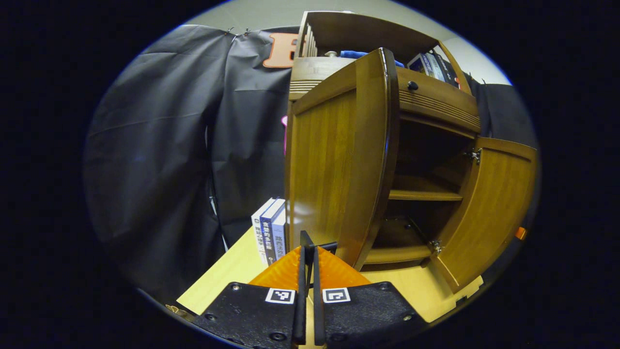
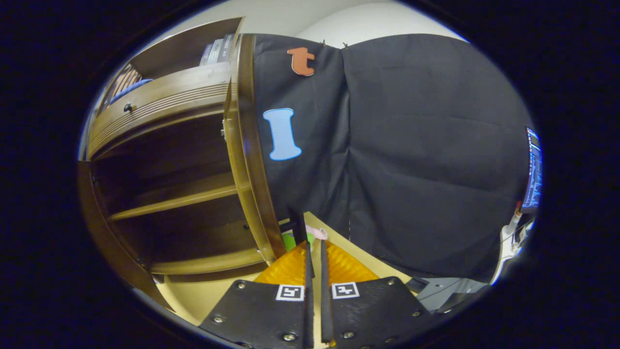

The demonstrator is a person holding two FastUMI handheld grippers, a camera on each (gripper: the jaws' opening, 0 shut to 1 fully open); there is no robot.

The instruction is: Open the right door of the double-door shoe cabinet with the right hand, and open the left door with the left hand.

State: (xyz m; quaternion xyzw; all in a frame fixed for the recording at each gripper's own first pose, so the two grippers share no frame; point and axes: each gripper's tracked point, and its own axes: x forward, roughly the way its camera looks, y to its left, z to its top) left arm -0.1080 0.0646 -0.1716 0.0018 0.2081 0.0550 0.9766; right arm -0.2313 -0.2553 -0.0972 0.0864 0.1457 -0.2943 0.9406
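Now, cabinet: the brown wooden double-door shoe cabinet (image 1: 426, 104) fills the centre and right of the left gripper view, standing on a pale wooden tabletop (image 1: 227, 276); both doors stand open.
Left door: the brown wooden left door (image 1: 334, 169) is swung out toward the camera at frame centre, its edge just above the gripper's tips.
Right door: the brown wooden right door (image 1: 489, 213) hangs open at the right of the frame — in the right gripper view its edge runs down the middle-left.
Inside: a bare wooden shelf (image 1: 424, 195) crosses the dark interior.
Left gripper: the left gripper (image 1: 308, 254) sits at the bottom centre, fingers nearly together with a thin gap; whether they pinch the small dark handle at their tips I cannot tell.
Right gripper: the right gripper (image 2: 315, 247) at bottom centre, fingers likewise close — grip unclear.
Beside: upright books with blue and white spines (image 1: 271, 232) stand left of the cabinet.
Top: a small dark round knob (image 1: 412, 86) on the drawer front.
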